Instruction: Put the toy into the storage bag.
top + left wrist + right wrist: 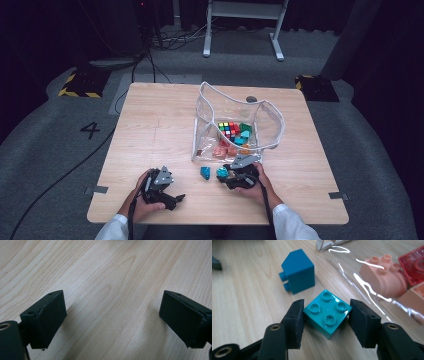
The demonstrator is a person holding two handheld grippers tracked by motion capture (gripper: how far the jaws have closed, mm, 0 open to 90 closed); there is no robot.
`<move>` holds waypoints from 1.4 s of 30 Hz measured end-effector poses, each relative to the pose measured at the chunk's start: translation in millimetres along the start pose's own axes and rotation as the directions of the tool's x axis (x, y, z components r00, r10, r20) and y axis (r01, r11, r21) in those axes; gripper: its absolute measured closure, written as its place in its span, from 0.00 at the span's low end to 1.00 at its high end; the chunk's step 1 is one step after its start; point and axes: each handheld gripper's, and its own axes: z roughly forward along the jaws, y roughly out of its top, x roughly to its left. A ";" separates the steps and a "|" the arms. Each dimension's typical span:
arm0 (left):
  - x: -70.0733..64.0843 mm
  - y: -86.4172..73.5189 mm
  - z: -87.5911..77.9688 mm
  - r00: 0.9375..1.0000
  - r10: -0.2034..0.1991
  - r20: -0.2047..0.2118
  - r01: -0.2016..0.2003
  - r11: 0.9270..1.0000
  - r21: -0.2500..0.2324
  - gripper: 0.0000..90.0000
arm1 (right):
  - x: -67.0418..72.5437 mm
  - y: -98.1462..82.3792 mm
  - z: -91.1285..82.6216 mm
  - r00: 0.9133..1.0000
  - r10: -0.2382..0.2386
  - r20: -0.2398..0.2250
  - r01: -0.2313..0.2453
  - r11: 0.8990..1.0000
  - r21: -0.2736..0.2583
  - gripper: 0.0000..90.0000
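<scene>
At lower centre of the right gripper view, the right claw (pixel 325 321) clamps the teal brick (pixel 327 312) on the worktop (pixel 244 302) by 2 flat sides; it looks light, stiff, slick.

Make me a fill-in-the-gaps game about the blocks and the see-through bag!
1. The right gripper has its jaws around a teal block with ____ studs on top.
2. The darker blue block lies on the table, ____ the clear bag.
3. The colourful puzzle cube sits ____ the clear bag.
4. Between the left gripper's jaws there is only bare ____.

Missing words: four; outside; inside; table
</scene>
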 end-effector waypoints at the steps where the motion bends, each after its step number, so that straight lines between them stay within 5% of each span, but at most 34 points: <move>1: 0.0 0.0 0.0 1.000 0.000 0.000 0.000 1.000 0.000 0.08 | 0.1 -2.9 -3.2 1.000 0.000 -0.005 0.000 1.000 -0.002 0.53; 11: -0.2 -0.1 0.0 1.000 -0.002 0.000 0.002 1.000 -0.001 0.08 | -5.2 -18.9 -29.6 1.000 -0.001 -0.018 0.001 1.000 -0.001 0.53; 15: -0.3 -0.2 0.0 1.000 -0.004 0.002 0.004 1.000 0.000 0.08 | -4.8 -22.9 -45.5 1.000 0.015 0.012 -0.015 1.000 0.002 0.53; 19: -0.4 -0.2 0.0 1.000 -0.004 0.001 0.004 1.000 0.000 0.08 | -7.6 -29.4 -56.4 1.000 -0.018 0.019 0.018 1.000 -0.010 0.53; 25: -0.4 -0.2 0.0 1.000 -0.004 0.001 0.004 1.000 0.000 0.08 | -16.4 -40.7 -80.9 0.998 0.015 0.057 -0.014 1.000 -0.019 0.53; 42: -0.4 -0.2 -0.1 1.000 -0.005 0.001 0.005 1.000 0.000 0.08 | -44.6 -59.1 -137.8 0.978 0.098 0.187 -0.087 0.994 -0.065 0.53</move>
